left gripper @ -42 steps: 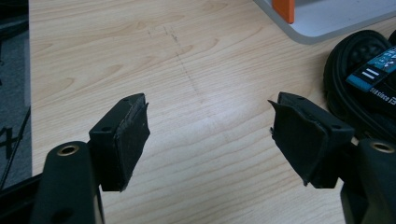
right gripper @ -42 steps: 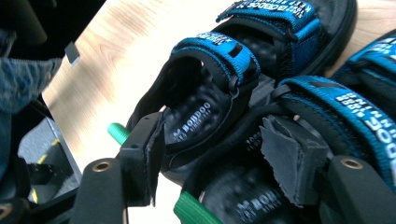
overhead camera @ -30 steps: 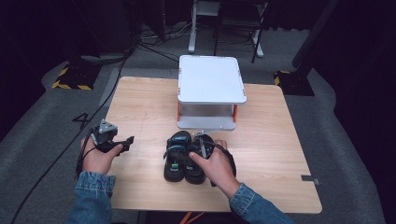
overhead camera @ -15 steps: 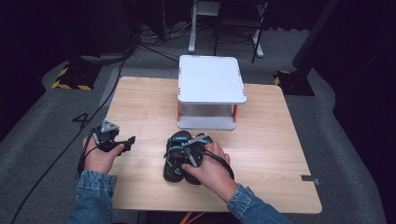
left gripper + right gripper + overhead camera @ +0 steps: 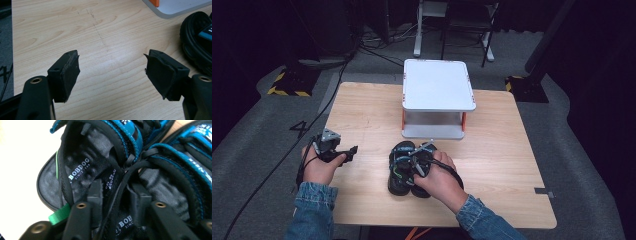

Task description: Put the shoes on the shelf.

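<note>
Your right gripper (image 5: 116, 195) has just been closing, and its jaws now pinch the inner heel straps of the two black-and-blue sandals (image 5: 408, 167) together; the pair sits side by side on the wooden table (image 5: 512, 150), at six o'clock from the white shelf stand (image 5: 437, 90); your left gripper (image 5: 112, 72), at nine o'clock from the sandals and well apart from them, stands spread wide over bare wood, nothing between its pads.

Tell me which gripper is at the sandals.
The right gripper: its jaws have just been closing around the heel straps of the sandals. The left gripper hangs open over bare table.
</note>
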`<state>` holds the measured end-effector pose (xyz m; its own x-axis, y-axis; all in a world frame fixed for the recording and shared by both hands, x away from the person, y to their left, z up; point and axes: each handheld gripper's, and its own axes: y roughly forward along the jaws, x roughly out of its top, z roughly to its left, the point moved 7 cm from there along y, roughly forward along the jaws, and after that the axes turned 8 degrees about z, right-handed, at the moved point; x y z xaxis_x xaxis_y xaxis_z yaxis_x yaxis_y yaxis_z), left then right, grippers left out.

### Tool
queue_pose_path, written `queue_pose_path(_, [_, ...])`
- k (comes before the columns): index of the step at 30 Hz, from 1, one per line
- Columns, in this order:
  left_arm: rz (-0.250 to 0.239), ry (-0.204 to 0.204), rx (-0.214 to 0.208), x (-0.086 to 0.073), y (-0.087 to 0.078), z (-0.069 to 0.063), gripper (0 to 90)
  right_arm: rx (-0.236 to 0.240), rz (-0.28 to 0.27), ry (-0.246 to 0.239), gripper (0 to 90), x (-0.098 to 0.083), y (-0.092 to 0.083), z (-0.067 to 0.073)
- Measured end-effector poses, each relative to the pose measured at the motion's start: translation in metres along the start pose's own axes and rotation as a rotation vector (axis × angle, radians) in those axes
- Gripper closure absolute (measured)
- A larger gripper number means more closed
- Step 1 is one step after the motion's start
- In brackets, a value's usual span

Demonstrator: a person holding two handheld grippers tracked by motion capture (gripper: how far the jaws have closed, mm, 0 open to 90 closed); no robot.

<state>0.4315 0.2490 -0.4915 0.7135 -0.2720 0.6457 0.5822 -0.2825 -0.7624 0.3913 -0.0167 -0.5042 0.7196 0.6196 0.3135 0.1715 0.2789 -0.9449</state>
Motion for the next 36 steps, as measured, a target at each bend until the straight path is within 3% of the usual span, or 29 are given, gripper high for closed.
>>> queue_pose_path(3, [-0.001,-0.005,-0.003,0.000,0.000,0.000,27.3,0.050,0.024,0.054,80.0,-0.001,-0.003,-0.004])
queue_pose_path(9, [-0.002,0.001,0.001,0.000,0.001,0.002,27.4,0.053,0.010,0.044,82.7,-0.002,-0.009,-0.012])
queue_pose_path(12, [-0.006,-0.003,-0.001,0.000,0.001,0.001,27.4,0.094,-0.021,0.054,82.8,0.001,-0.016,-0.014])
queue_pose_path(18, [-0.008,-0.007,0.002,0.000,0.000,0.002,27.5,0.048,-0.097,0.060,82.7,0.017,-0.036,-0.033])
queue_pose_path(21, [-0.008,-0.006,0.000,0.001,0.001,0.002,27.5,0.017,-0.120,0.076,82.6,0.027,-0.044,-0.050])
queue_pose_path(22, [-0.008,-0.007,-0.002,0.001,0.001,0.001,27.5,0.001,-0.129,0.091,82.6,0.035,-0.045,-0.064])
queue_pose_path(23, [-0.010,-0.007,-0.002,0.002,0.002,0.001,27.5,0.001,-0.129,0.091,82.6,0.035,-0.045,-0.064])
queue_pose_path(24, [-0.004,0.000,-0.006,0.002,0.003,0.001,27.5,-0.016,-0.140,0.113,82.6,0.043,-0.044,-0.078])
queue_pose_path(25, [-0.004,0.000,-0.006,0.002,0.003,0.001,27.5,-0.016,-0.140,0.113,82.6,0.043,-0.044,-0.078])
queue_pose_path(26, [-0.003,0.000,-0.009,0.002,0.004,0.000,27.5,-0.042,-0.153,0.132,82.6,0.052,-0.042,-0.094])
queue_pose_path(27, [-0.003,0.000,-0.009,0.002,0.004,0.000,27.5,-0.042,-0.153,0.132,82.6,0.052,-0.042,-0.094])
queue_pose_path(28, [-0.002,0.003,-0.010,0.002,0.005,0.001,27.5,-0.078,-0.167,0.145,82.6,0.061,-0.038,-0.110])
queue_pose_path(29, [-0.002,0.003,-0.010,0.002,0.005,0.001,27.5,-0.078,-0.167,0.145,82.6,0.061,-0.038,-0.110])
queue_pose_path(33, [0.001,-0.001,-0.014,0.002,0.006,0.002,27.5,-0.142,-0.183,0.183,82.6,0.073,-0.027,-0.136])
queue_pose_path(36, [0.007,0.004,-0.014,0.000,0.009,0.003,27.7,-0.165,-0.201,0.229,82.5,0.075,-0.020,-0.144])
